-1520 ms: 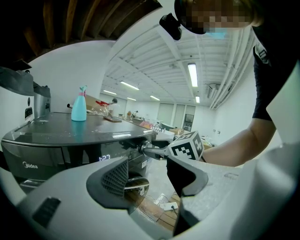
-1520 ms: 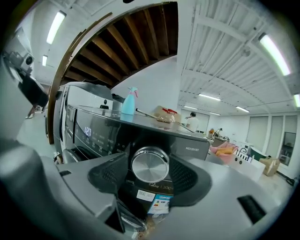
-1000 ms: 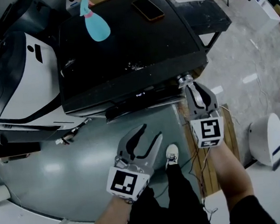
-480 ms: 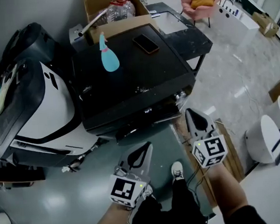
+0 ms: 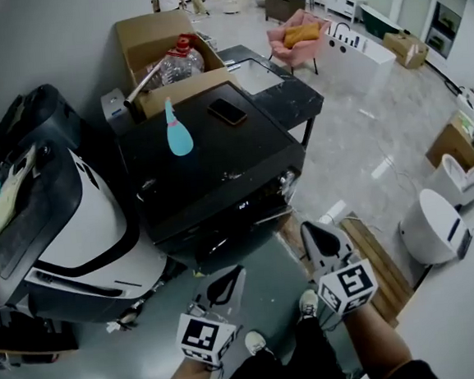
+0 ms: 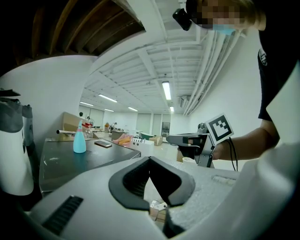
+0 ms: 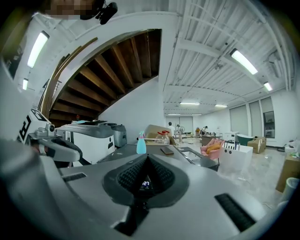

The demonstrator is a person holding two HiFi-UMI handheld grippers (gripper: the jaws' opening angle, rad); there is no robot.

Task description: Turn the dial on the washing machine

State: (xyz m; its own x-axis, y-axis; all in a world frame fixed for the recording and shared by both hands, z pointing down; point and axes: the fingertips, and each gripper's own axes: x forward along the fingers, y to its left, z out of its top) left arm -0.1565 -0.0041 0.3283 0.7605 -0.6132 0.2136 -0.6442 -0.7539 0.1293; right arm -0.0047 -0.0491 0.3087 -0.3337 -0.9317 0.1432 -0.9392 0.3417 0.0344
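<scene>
Your right gripper (image 5: 309, 232), whose tips sat at the dial (image 5: 287, 179) on the front corner of the washing machine (image 5: 210, 166) a second ago, has come away and now sits clear of the machine, jaws together on nothing. Your left gripper (image 5: 231, 277) has gone from wide open to closed and empty, and has drawn back too. Your head has lifted, bringing the cardboard box (image 5: 157, 35) and pink armchair (image 5: 298, 35) behind the machine fully into view.

Open lab hall: washing machine (image 5: 218, 157), armchair (image 5: 299, 37), cardboard box (image 5: 187, 88).
</scene>
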